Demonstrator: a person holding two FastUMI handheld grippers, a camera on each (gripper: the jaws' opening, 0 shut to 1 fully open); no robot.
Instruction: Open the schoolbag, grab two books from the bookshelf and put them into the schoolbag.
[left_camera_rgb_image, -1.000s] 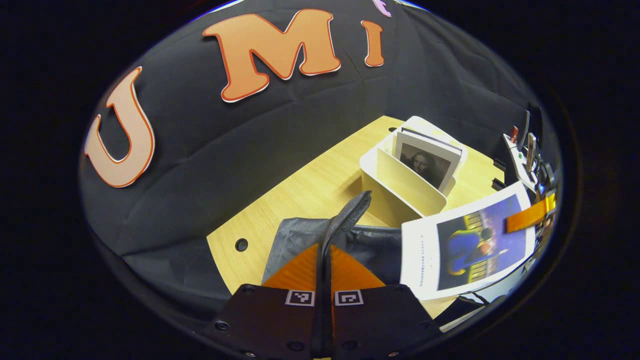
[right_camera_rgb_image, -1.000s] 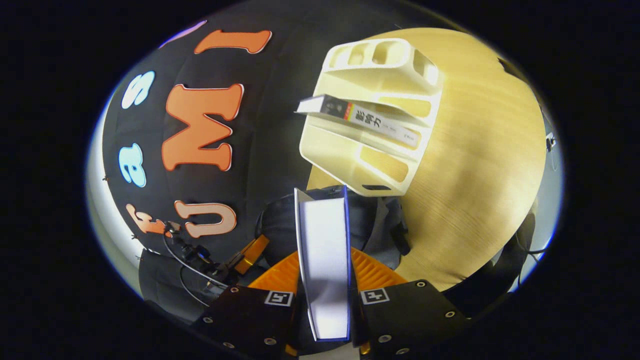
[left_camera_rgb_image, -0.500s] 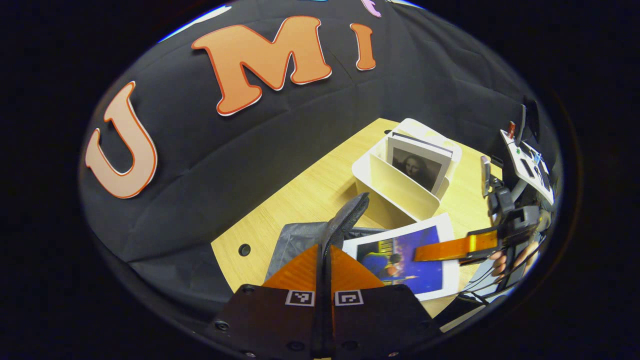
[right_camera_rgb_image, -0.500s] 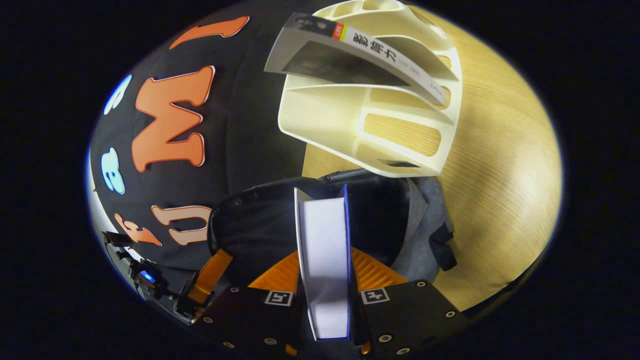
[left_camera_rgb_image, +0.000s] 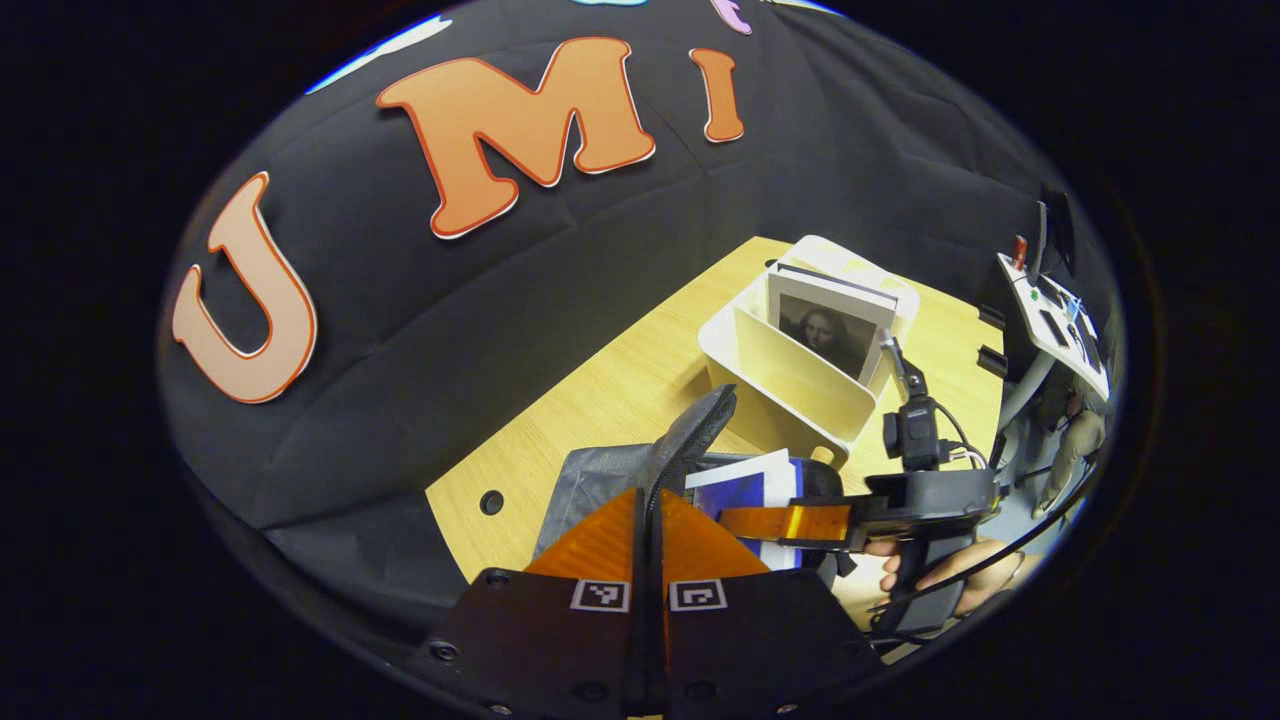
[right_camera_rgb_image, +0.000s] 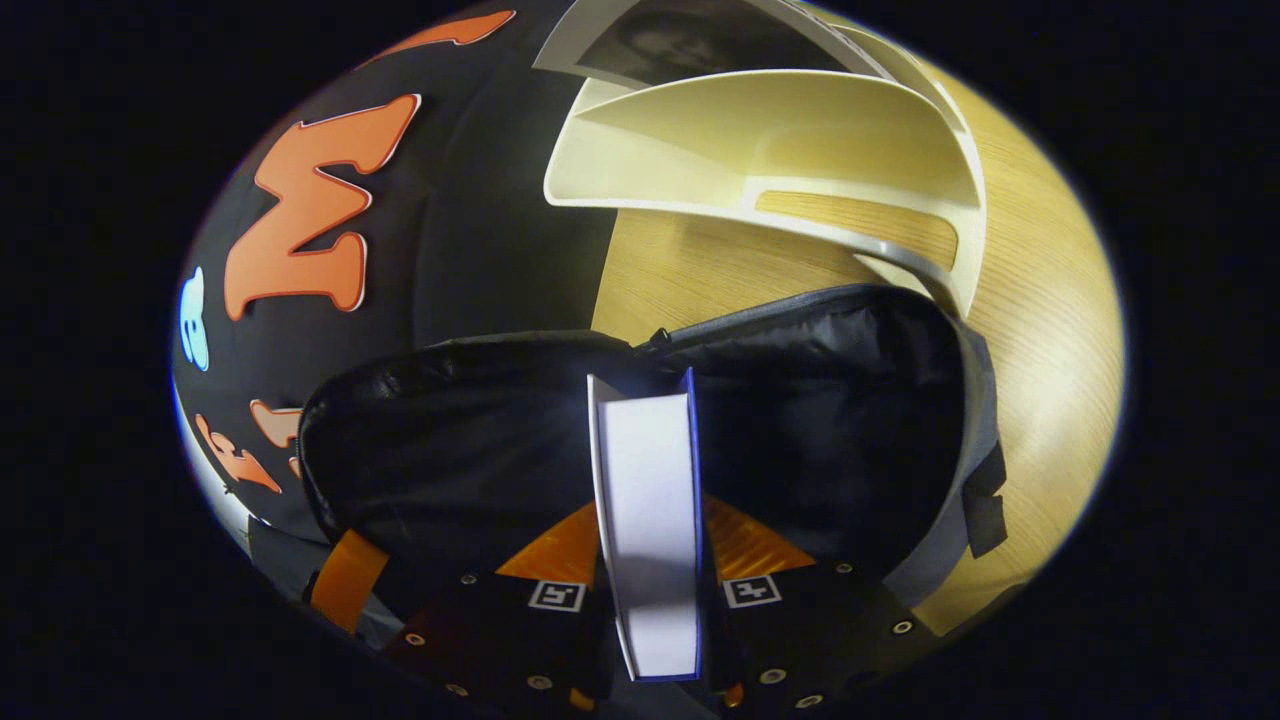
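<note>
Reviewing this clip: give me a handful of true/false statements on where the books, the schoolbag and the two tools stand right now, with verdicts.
1. The right tool is shut on a blue-covered book. True.
2. That book is poised over the open mouth of the schoolbag. True.
3. The left tool hangs open above the table. False: it is shut on the schoolbag's flap, holding it up.
4. The bookshelf holds no book. False: one book with a portrait cover stands in it.
5. The bookshelf stands on the wooden table, beyond the schoolbag. True.
</note>
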